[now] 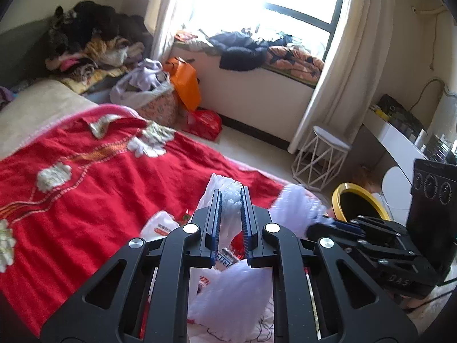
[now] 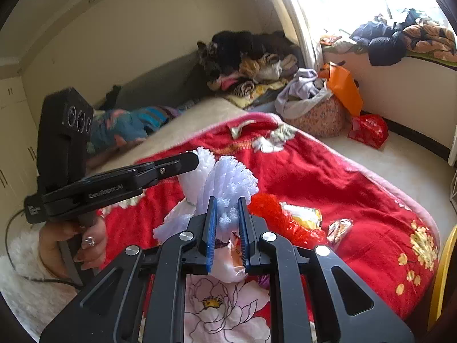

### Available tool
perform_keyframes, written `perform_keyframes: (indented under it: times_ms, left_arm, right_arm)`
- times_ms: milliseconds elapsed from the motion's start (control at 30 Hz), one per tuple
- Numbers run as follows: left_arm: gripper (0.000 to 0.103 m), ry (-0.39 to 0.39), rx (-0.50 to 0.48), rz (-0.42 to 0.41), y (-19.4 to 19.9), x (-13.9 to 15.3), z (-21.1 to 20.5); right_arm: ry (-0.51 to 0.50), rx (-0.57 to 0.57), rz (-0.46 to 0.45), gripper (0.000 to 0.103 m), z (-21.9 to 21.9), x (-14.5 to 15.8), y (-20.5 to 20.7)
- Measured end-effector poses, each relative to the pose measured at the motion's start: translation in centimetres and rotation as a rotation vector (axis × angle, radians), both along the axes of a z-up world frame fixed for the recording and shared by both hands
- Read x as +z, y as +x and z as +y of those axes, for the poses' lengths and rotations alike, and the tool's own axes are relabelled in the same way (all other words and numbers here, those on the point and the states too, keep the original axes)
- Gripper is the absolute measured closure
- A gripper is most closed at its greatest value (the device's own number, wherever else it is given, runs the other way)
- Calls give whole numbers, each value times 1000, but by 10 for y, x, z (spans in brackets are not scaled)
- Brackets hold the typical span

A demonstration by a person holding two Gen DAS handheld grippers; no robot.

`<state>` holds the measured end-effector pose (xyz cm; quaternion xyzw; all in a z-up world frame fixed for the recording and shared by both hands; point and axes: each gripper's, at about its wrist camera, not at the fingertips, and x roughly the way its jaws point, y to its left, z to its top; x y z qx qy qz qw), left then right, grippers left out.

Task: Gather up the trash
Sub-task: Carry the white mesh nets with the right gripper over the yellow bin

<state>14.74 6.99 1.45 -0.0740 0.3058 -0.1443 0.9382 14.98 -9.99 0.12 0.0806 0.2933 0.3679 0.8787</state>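
My left gripper [image 1: 231,191] is shut on a white foam net [image 1: 230,200] and a white plastic bag [image 1: 228,288] above the red blanket [image 1: 100,188]. My right gripper [image 2: 227,200] is shut on another white foam net [image 2: 231,183]; it shows at the right in the left wrist view [image 1: 317,223]. The left gripper [image 2: 197,157] shows in the right wrist view holding its net beside mine. Red crinkled wrapper [image 2: 271,214], a yellow snack packet [image 2: 305,214] and a shiny wrapper [image 2: 338,228] lie on the blanket. A yellow-rimmed bin [image 1: 357,200] stands right of the bed.
Piled clothes [image 1: 94,43] sit at the bed's far end. A laundry basket [image 1: 154,97], an orange bag [image 1: 185,83] and a red bag [image 1: 205,123] stand on the floor by the window seat. A white wire stool [image 1: 322,157] and a desk [image 1: 400,137] are at the right.
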Motion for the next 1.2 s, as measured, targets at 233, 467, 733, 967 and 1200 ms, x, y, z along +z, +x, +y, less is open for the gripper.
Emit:
perform_keyframes:
  times_ms: [233,467,733,967,1200]
  left_arm:
    - [94,-17,34,-47,-12,26,-8]
    - [94,1,-8,-99,-23,42,-35]
    - [94,6,-86,-126,-26,50,-76]
    - [94,7,-158,-134,-28,50,-113]
    - [94,4,-230,-122,-29,43,-157]
  right_arm:
    - [51,-84,-73,89,-39,33,-17]
    - [53,-210,-136,89,-87,49,-30]
    - [59,-360,-132,89,-143,42,-38]
    - [32,-515,-135,89,-188,32,-44]
    - [1,-655,-151,89,-229,21,-61]
